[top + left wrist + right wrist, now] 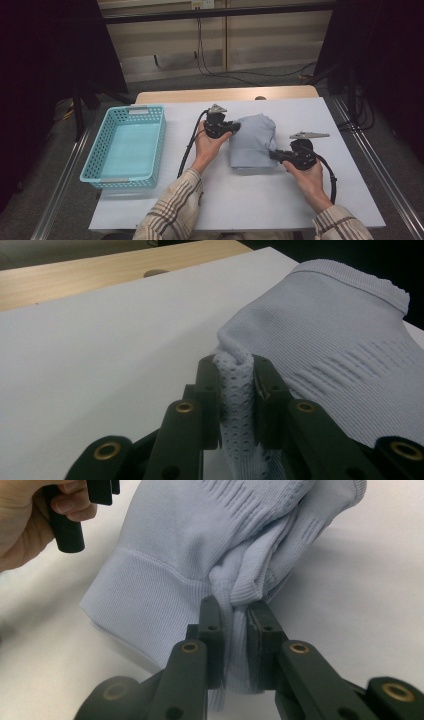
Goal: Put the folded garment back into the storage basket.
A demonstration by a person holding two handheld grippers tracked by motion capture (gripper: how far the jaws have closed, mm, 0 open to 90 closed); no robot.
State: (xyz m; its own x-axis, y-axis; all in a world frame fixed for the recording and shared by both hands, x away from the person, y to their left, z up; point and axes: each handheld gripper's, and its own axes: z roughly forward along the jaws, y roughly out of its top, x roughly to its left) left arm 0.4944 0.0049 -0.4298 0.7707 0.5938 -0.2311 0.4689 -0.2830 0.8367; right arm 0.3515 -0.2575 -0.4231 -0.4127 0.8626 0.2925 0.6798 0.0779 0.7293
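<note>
A: Pinching cloth, both of them. The left tool [235, 390] has its two black jaws pressed together on a narrow ridge of pale blue knit, a strip with a mesh-like weave that stands up between the pads and bulges out above them.

B: And the right tool [235, 630]?

A: Same story. Its jaws are clamped on a bunched fold at the garment's edge, just beside a ribbed hem band. The fabric gathers into pleats right above the pads.

B: So one thing held by two tools?

A: Yes, the folded garment [252, 142]. In the high view it lies on the counter [280, 200] between the two hands, roughly in the middle of the white surface. The left tool [231, 127] grips its upper left edge, the right tool [274, 155] its lower right edge.

B: Is it lifted?

A: Most of it rests on the counter. At the pinched spots the cloth is pulled up a little; how far the rest clears the surface I cannot tell.

B: What about the hands?

A: The left hand [207, 145] wraps around its tool from below, the right hand [305, 175] likewise; both forearms wear plaid sleeves. In the right gripper view the other hand shows at the upper left, fingers curled around a black handle.

B: Anything else around?

A: A turquoise basket [97, 165] with perforated walls sits at the left side of the counter, well apart from the garment. A black cable trails from each tool.
</note>
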